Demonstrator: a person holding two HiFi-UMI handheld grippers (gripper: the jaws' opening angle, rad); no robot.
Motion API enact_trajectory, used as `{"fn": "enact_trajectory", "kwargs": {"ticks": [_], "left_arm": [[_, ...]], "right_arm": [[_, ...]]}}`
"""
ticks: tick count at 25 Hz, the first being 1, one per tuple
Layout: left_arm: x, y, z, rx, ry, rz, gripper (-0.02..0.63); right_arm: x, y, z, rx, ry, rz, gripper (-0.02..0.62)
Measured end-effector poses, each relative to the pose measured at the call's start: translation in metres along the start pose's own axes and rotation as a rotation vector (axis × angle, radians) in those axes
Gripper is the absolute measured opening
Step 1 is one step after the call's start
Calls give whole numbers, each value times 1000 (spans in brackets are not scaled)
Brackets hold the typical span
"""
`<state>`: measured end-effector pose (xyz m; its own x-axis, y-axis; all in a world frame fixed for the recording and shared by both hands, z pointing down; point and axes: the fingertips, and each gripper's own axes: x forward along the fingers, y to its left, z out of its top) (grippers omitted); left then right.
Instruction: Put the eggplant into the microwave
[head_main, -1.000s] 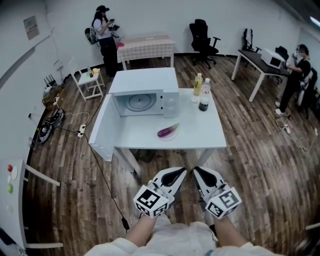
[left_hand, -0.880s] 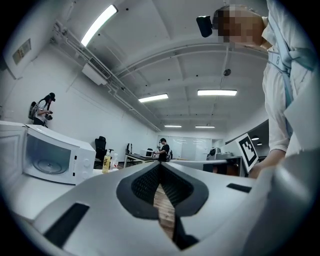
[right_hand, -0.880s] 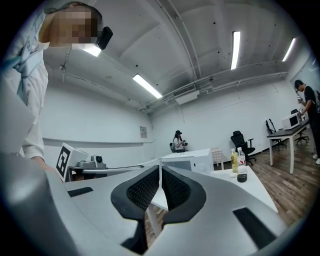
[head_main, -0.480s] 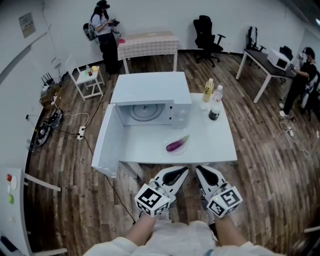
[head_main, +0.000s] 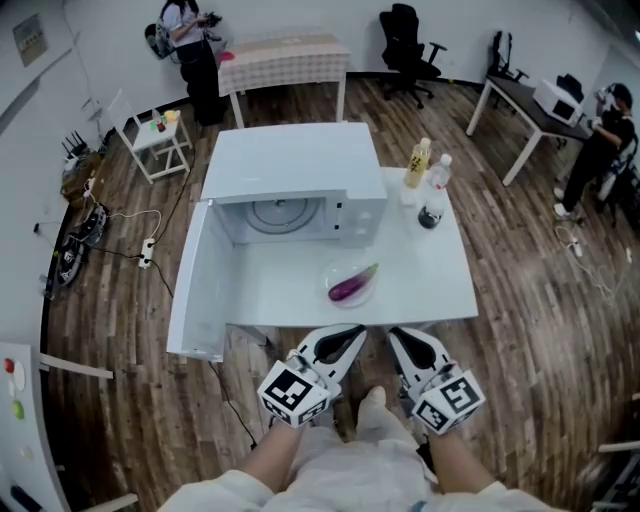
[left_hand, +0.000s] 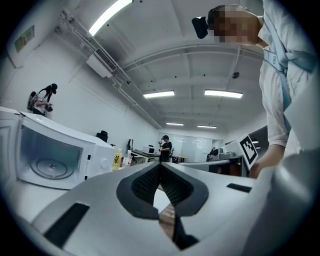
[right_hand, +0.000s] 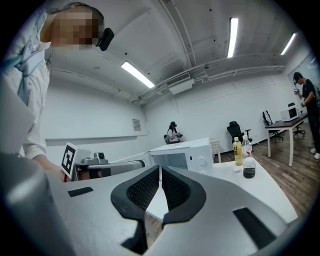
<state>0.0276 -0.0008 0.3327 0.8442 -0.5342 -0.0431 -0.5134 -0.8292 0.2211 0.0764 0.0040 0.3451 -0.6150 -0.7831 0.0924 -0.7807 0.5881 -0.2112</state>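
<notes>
Before the table (head_main: 440, 285), left gripper (head_main: 348, 338) and right gripper (head_main: 400, 342) have jaws together, empty; eggplant (head_main: 353, 284) lies outside microwave (head_main: 290, 160)

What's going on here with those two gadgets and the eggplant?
A person holds a left gripper and a right gripper, both shut and empty, just short of a white table. The eggplant lies untouched on a clear plate in front of the microwave, whose door stands open.

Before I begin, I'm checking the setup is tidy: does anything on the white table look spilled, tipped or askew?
Nothing stands out. The microwave sits square with its door swung open, the eggplant lies whole near the front edge of the table, and both bottles stand upright beside it.
</notes>
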Motion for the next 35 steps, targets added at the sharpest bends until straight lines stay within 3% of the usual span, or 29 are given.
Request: {"fn": "enact_trajectory", "kwargs": {"ticks": [12, 24, 35], "left_arm": [[23, 35, -48, 90, 125, 9, 3], [49, 98, -107, 190, 286, 77, 7], [58, 141, -159, 247, 390, 150, 166]], "right_arm": [[27, -34, -22, 2, 50, 119, 37], [42, -61, -60, 35, 94, 135, 37], [55, -88, -82, 62, 85, 120, 37]]}}
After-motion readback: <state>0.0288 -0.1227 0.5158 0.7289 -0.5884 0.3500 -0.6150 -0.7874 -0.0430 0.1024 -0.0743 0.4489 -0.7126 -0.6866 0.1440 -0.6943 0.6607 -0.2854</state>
